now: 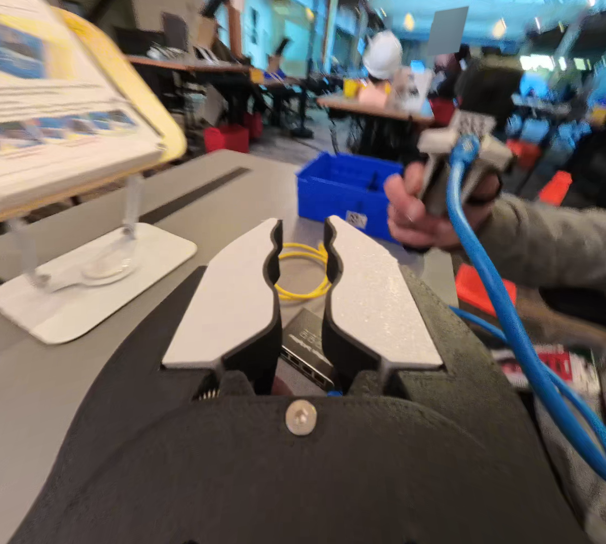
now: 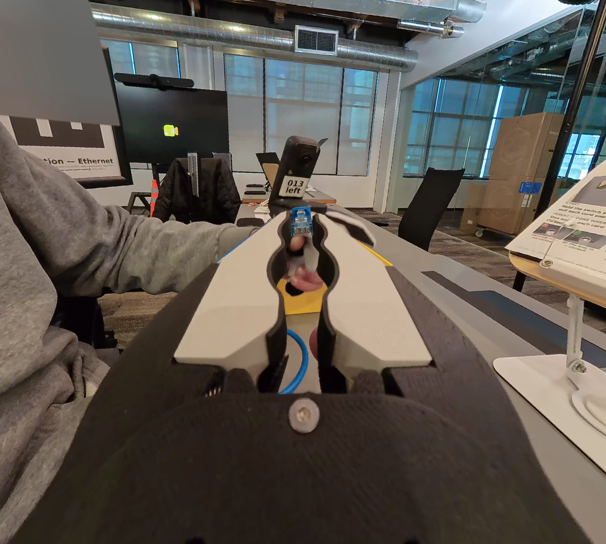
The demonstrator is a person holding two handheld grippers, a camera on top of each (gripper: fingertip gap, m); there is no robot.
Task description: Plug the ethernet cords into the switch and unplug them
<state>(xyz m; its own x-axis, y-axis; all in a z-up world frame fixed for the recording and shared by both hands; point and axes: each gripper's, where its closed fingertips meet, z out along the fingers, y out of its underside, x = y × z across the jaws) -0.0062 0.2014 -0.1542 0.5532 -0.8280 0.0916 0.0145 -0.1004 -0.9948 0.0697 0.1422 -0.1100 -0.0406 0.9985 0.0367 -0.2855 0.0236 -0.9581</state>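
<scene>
The right tongs [image 2: 300,226] gripped the blue cord's [image 1: 485,266] plug [image 2: 300,222]. The left tongs [image 1: 303,230] stood open above the black switch [image 1: 303,344] on the gray tabletop [image 1: 210,200].

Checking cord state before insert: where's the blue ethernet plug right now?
The blue ethernet plug is pinched at the fingertips of the right gripper, raised in the air; in the left wrist view it is off to the right, near the blue bin.

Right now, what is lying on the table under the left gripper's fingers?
Under the left gripper, a black switch with its ports showing, and beyond it a coiled yellow cord. The fingers cover the rest of both.
</scene>
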